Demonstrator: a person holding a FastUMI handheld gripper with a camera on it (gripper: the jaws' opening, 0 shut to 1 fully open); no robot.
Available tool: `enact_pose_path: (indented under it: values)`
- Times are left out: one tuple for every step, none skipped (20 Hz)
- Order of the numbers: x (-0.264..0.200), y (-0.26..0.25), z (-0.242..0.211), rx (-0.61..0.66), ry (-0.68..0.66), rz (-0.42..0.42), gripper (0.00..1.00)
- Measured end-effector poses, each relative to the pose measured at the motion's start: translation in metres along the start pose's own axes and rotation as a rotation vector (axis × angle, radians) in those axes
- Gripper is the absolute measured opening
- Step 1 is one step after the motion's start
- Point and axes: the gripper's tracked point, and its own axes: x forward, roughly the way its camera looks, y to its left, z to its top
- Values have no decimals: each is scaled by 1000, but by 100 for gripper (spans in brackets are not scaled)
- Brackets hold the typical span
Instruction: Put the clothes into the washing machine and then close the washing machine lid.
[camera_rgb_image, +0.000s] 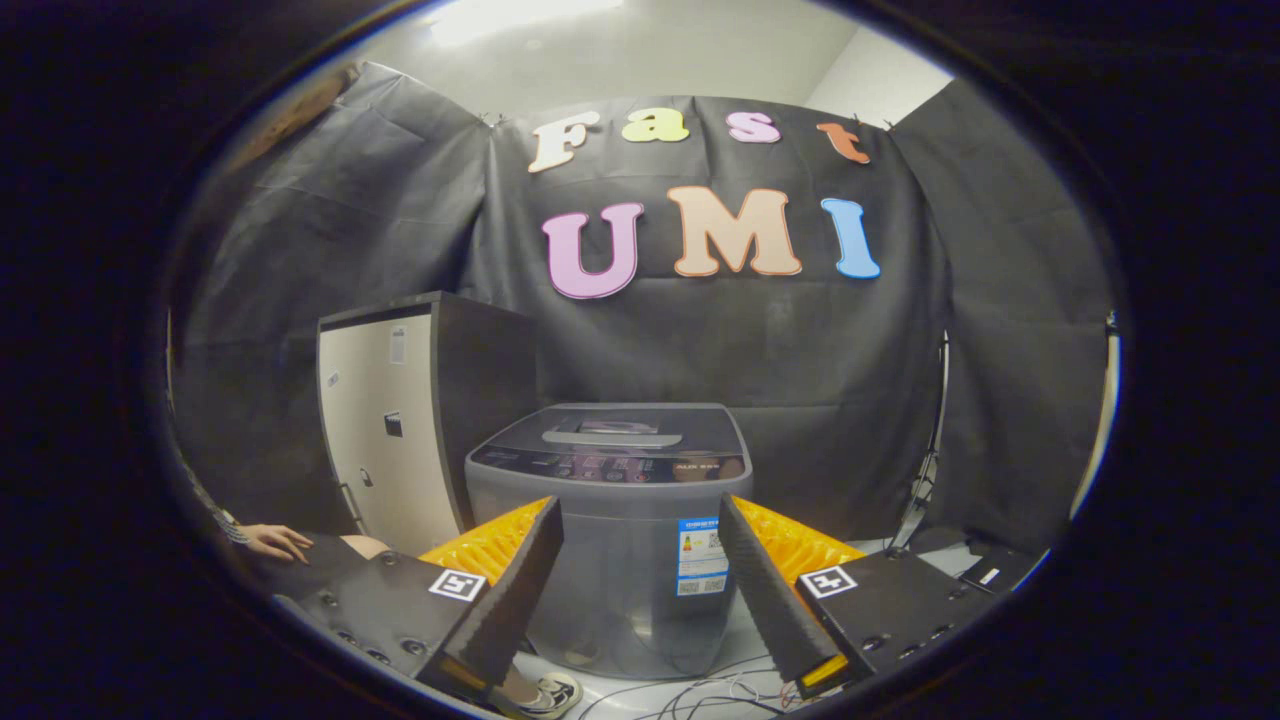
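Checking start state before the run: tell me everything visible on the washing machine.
The washing machine is a grey top-loader, plastic-looking, standing upright on the pale floor, beyond the open gripper and framed between its fingers. Its lid lies flat and closed, a handle recess on top. A dark control panel runs along the front edge; a sticker sits on the front. A fridge stands beside it. Nothing grips it.

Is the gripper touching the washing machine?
Apart. In the gripper view the gripper has its fingers spread open and holding nothing, and the washing machine with its lid shut stands well beyond them.
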Motion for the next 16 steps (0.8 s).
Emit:
enact_pose_path:
  values:
    - [1,0,1,0,0,0,98]
    - [1,0,1,0,0,0,98]
    - [1,0,1,0,0,0,98]
    - [1,0,1,0,0,0,98]
    - [1,0,0,0,0,0,98]
    - [1,0,0,0,0,0,98]
    - [2,0,0,0,0,0,98]
    - [2,0,0,0,0,0,98]
    - [2,0,-1,0,0,-2,98]
    - [1,0,-1,0,0,-2,98]
    - [1,0,-1,0,0,-2,98]
    - [1,0,-1,0,0,-2,98]
    - [2,-1,-1,0,0,-2,98]
    - [2,-1,0,0,0,-1,98]
    - [2,0,-1,0,0,-1,98]
    - [2,-1,-1,0,0,-1,98]
